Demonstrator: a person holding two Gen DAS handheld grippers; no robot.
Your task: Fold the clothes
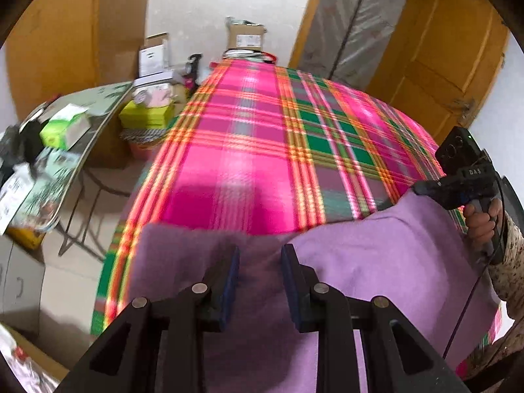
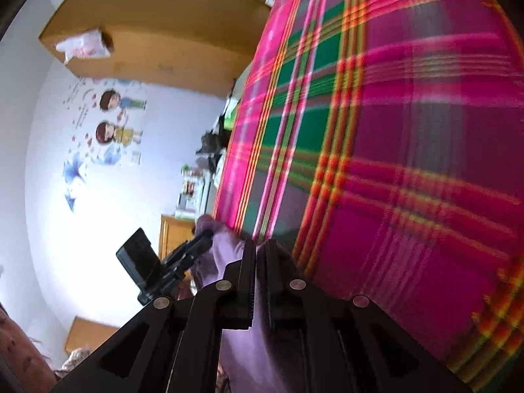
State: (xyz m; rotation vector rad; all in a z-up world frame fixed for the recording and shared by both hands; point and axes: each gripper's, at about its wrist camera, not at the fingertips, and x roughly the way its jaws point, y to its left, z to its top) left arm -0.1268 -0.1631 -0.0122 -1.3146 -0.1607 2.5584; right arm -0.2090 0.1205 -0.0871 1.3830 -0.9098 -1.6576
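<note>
A lilac garment (image 1: pixel 376 262) lies on the near end of a bed covered with a pink, green and orange plaid sheet (image 1: pixel 245 150). My left gripper (image 1: pixel 260 250) has its fingers drawn in on a thick, shaded fold near the garment's far edge. In the same view a hand (image 1: pixel 481 222) holds my right gripper (image 1: pixel 417 190) at the garment's far right corner. Seen from the right wrist, the right gripper (image 2: pixel 258 244) is shut on the lilac garment (image 2: pixel 249 353), which runs on to the left gripper (image 2: pixel 204 237). The plaid sheet (image 2: pixel 409 163) fills the right of that view.
A glass side table (image 1: pixel 98 111) with boxes and clutter stands left of the bed. Stacked boxes (image 1: pixel 147 114) sit between it and the bed. A wooden door (image 1: pixel 442 65) is at the far right, and cartons (image 1: pixel 245 37) are beyond the bed's far end.
</note>
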